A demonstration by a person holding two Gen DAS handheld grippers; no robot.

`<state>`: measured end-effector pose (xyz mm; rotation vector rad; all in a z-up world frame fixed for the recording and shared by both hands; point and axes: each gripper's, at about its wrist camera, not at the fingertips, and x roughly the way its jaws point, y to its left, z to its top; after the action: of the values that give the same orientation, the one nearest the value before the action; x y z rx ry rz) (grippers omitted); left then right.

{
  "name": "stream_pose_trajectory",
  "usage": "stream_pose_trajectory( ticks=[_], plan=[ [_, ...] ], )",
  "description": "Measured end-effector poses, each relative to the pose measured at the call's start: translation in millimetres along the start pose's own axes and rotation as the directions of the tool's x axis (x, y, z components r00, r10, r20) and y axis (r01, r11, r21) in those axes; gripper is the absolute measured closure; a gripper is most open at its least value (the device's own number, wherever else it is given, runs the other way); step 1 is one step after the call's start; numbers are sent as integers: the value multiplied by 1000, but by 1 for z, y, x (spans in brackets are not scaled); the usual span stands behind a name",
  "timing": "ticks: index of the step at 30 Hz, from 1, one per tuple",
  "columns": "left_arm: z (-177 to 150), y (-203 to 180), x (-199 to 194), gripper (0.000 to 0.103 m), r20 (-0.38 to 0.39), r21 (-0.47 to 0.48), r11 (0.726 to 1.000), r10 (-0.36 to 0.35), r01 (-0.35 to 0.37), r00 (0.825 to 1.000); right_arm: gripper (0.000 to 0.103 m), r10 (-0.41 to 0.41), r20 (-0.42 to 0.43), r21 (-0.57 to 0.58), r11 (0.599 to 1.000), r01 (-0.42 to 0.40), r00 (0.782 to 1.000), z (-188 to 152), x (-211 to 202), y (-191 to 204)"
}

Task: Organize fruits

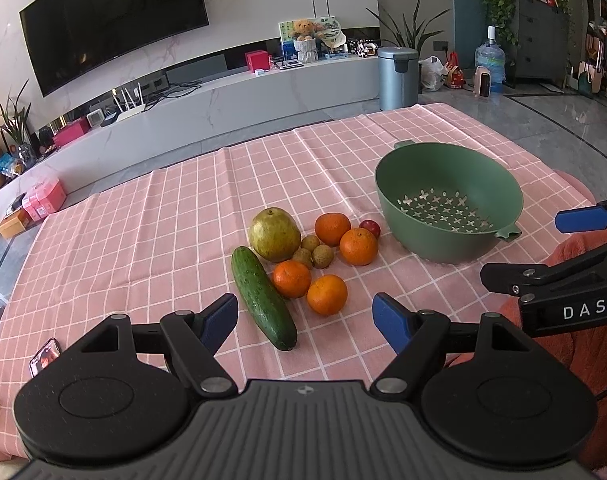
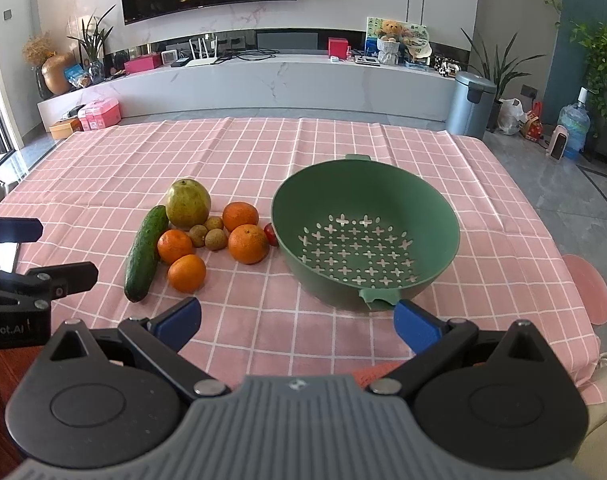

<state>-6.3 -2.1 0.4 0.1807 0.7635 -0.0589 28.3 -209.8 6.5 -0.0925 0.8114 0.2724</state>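
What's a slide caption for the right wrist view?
Open right claw faces an empty green colander beside oranges, a cucumber and a pear on a pink checked cloth.

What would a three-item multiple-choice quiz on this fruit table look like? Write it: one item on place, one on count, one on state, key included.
1. Where does the cucumber lie?
A. In the colander
B. On the cloth at the pile's outer edge, away from the colander
C. Between the fingers

2. How many oranges are on the cloth?
A. Two
B. Four
C. Six

3. What state is the green colander in?
A. Empty
B. Full of fruit
C. Upside down

Key: 1 B, it lies on the pink checked cloth, farthest of the pile from the colander. 2 B, four oranges surround the small brown fruits. 3 A, its perforated bottom shows bare.
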Motion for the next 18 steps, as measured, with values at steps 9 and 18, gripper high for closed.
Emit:
stream_pose_trajectory(
  ticks=[9, 18],
  plan=[
    [-1, 0, 3, 13, -6, -7, 1000, 2, -2, 1000, 4, 1, -10, -5, 1000, -1, 1000, -1, 2, 1],
    [-2, 1, 4, 13, -7, -10, 1000, 0, 0, 1000, 4, -1, -14, -8, 1000, 1, 1000, -1, 3, 2]
  ],
)
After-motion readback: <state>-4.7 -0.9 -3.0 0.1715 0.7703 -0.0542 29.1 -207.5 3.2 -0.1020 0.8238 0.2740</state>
